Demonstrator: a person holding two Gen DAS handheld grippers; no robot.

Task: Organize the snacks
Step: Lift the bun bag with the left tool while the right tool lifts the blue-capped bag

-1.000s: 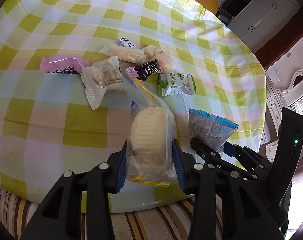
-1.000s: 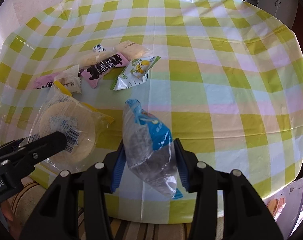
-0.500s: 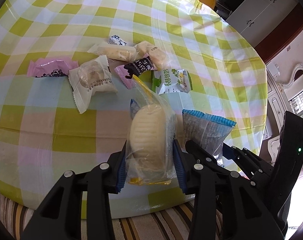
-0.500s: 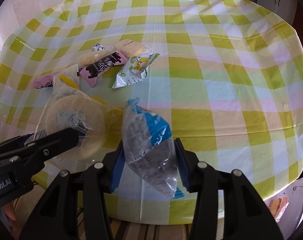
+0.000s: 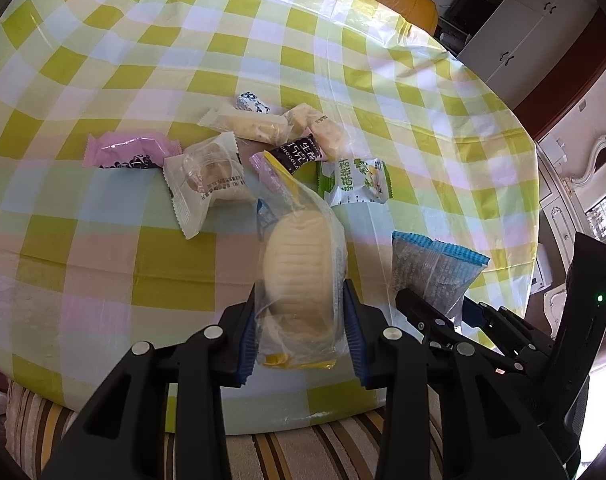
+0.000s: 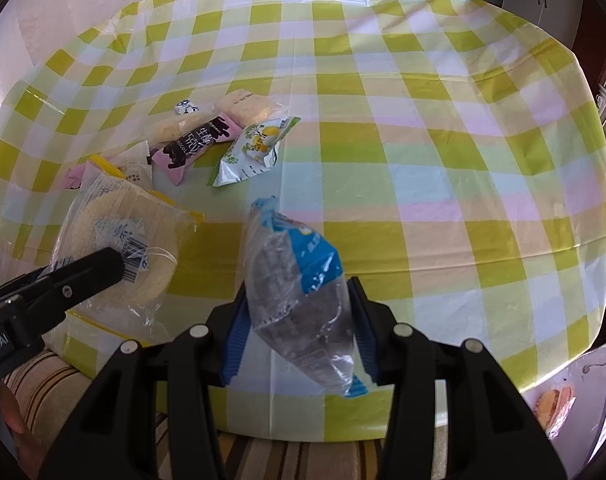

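Above the checked table (image 5: 103, 260), left gripper (image 5: 301, 338) closing on upright cream bun (image 5: 299, 272), right gripper (image 6: 297, 340) clamping upright blue packet (image 6: 299, 280)

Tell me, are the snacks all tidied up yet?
Not yet. No tidy spot shows yet, so nothing looks finished. Each gripper holds one snack above the table: the left gripper is closing on a pale cake in a clear bag, and the right gripper clamps a blue and clear packet. Still waiting in a loose bunch are the green packet, pink packets and other wrapped treats.
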